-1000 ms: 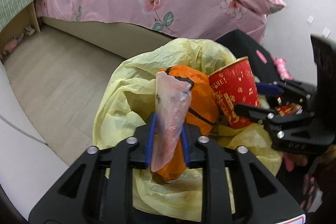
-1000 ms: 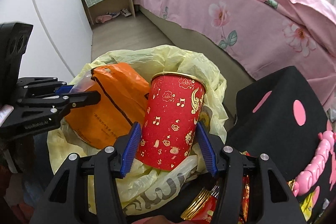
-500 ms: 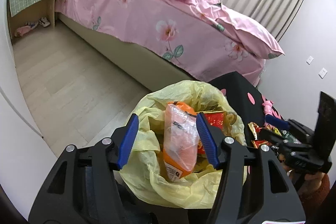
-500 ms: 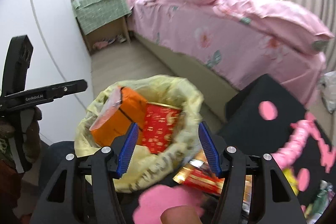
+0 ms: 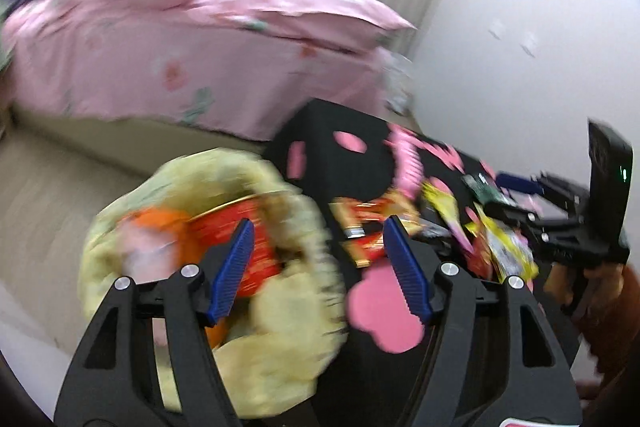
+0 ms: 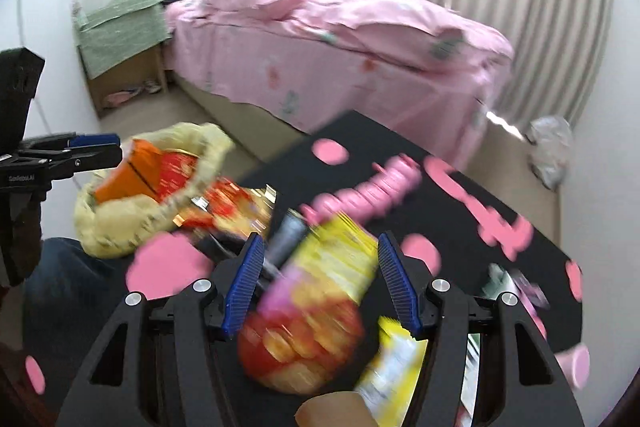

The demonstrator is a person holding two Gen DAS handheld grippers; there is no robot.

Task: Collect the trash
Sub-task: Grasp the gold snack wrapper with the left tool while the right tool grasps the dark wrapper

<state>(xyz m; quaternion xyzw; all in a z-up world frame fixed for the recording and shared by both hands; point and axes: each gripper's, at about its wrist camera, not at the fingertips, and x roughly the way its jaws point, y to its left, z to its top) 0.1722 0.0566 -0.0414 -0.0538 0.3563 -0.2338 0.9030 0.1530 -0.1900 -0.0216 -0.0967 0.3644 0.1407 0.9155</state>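
Note:
A yellow trash bag point(image 5: 280, 311) point(image 6: 120, 223) stands beside the black table point(image 5: 320, 135) point(image 6: 360, 135). It holds a red can point(image 5: 236, 239) point(image 6: 176, 171), an orange packet point(image 5: 160, 223) point(image 6: 136, 175) and a pinkish packet point(image 5: 140, 259). My left gripper point(image 5: 320, 259) hovers above the bag's right rim. Its jaws are opening with nothing between them. My right gripper point(image 6: 320, 267) is open above a yellow and red snack bag point(image 6: 320, 291) lying on the table, pads clear of it. Red and gold wrappers point(image 5: 368, 223) point(image 6: 224, 203) lie near the bag.
A pink toy point(image 6: 360, 195) and more wrappers point(image 5: 500, 247) lie on the spotted table. A pink-covered bed point(image 6: 320, 39) fills the back, with a green-draped nightstand point(image 6: 120, 27) at left. A crumpled white bag point(image 6: 552, 147) sits on the floor. A person's leg point(image 6: 60, 287) is below the trash bag.
The left gripper let go of the pinkish packet and the right let go of the red can, both left in the bag. Both grippers rose and swung right towards the table.

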